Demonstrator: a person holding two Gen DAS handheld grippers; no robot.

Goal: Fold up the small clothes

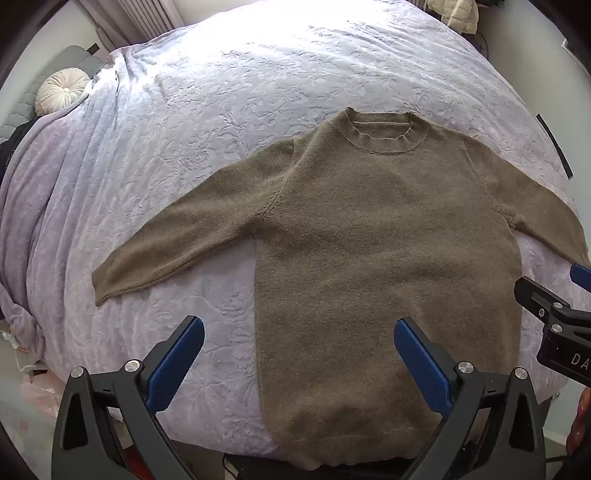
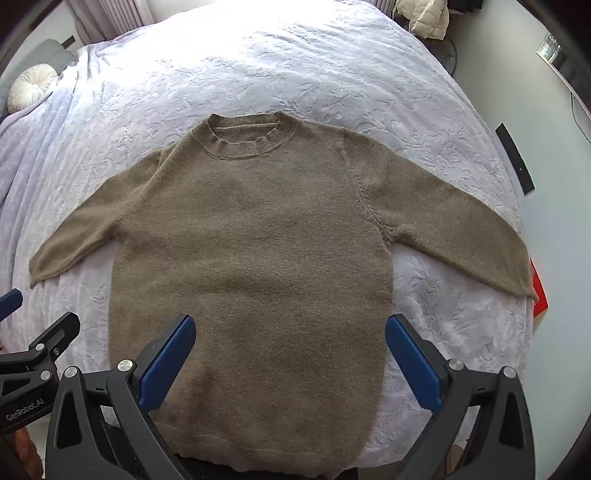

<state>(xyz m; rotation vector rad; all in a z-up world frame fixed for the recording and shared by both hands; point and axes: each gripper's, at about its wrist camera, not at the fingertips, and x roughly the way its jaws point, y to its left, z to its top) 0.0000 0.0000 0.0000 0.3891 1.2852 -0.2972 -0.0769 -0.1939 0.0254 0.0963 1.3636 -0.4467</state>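
Left wrist view: brown sweater (image 1: 369,240) flat on the bedspread (image 1: 221,129) — right cuff cut off behind the right gripper (image 1: 554,306); left gripper (image 1: 299,350) spread wide, empty.
Right wrist view: hem hidden at the frame bottom; right gripper spread wide, empty.

A home bedroom: a wide bed (image 2: 332,74) under a lilac embossed bedspread (image 1: 184,110), a round cream cushion (image 1: 61,92) at its side, curtains (image 1: 122,18) behind.

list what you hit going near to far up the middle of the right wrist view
Tongs → sweater hem → sweater body → collar → bare bedspread
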